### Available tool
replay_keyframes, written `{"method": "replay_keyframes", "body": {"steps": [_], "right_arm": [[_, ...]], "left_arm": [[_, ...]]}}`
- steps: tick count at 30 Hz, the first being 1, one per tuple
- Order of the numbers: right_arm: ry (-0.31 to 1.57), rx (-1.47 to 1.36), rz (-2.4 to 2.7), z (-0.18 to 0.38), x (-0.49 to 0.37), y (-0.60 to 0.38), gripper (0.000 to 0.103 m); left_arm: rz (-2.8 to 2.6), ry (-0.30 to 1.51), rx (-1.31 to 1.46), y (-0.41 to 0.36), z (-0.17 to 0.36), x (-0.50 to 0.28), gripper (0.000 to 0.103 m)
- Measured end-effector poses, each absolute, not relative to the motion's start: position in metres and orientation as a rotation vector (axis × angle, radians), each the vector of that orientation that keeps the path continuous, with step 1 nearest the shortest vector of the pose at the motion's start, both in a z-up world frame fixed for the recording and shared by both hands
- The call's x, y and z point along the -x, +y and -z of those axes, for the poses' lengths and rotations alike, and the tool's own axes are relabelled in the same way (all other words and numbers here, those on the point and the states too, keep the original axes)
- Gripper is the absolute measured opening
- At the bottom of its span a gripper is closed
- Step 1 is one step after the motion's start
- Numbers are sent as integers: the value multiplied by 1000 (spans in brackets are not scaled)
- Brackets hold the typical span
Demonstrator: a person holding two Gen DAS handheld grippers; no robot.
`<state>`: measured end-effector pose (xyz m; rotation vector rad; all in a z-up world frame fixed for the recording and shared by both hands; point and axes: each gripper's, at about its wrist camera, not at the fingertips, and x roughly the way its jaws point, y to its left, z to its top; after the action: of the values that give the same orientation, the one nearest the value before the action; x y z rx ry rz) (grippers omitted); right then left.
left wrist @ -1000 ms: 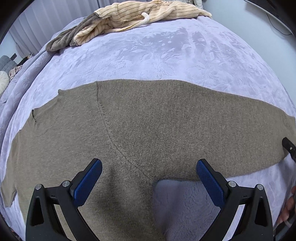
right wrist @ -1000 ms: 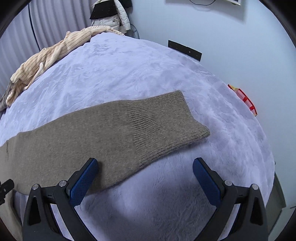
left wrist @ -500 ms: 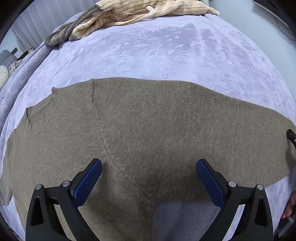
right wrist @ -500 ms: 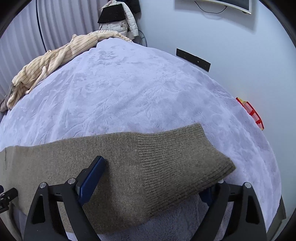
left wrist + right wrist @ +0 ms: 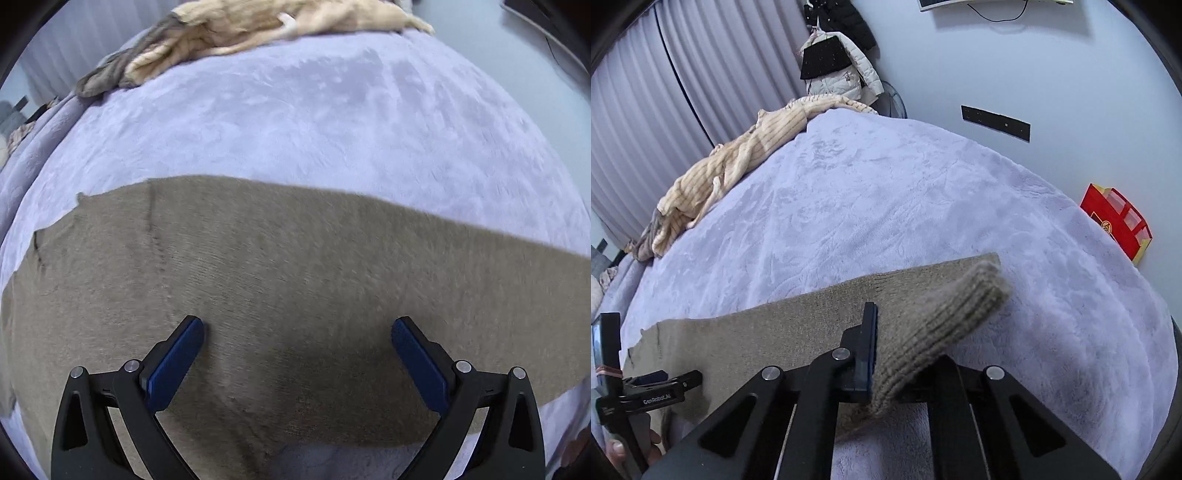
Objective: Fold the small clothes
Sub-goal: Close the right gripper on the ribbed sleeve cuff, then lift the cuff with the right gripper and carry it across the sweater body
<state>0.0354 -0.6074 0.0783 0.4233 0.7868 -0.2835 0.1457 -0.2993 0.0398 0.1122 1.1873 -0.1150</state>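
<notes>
Right wrist: fingers (image 5: 882, 354) pinch ribbed knit cuff (image 5: 945, 314); left fingers (image 5: 297, 354) spread wide.

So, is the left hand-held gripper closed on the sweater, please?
No, the left hand-held gripper hangs wide open over the brown sweater.

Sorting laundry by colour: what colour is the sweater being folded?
The sweater is a plain taupe, grey-brown knit with a ribbed cuff; clearest in the left wrist view.

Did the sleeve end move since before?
Yes. The ribbed sleeve cuff lay flat on the purple blanket earlier. Now the right tool is shut on it, lifting it off the blanket.
</notes>
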Motion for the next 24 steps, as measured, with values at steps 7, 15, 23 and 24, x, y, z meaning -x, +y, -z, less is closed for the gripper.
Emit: {"method": "replay_keyframes", "body": {"steps": [7,15,23,24], "right_arm": [[778,-412,294,-96,-33,-598,6],[740,-338,286,-138,-34,-563,7],[707,-272,217,-177,-49,-494,6],[706,-270,208,-180,-51,-486,6]], "left_arm": [[122,1230,-159,-287,-46,-145,102],[28,1238,-52,-205,-52,-126,102],[9,1202,-25,-168,-59,-105,102],[10,1191,-29,-165,-61,-101,102]]}}
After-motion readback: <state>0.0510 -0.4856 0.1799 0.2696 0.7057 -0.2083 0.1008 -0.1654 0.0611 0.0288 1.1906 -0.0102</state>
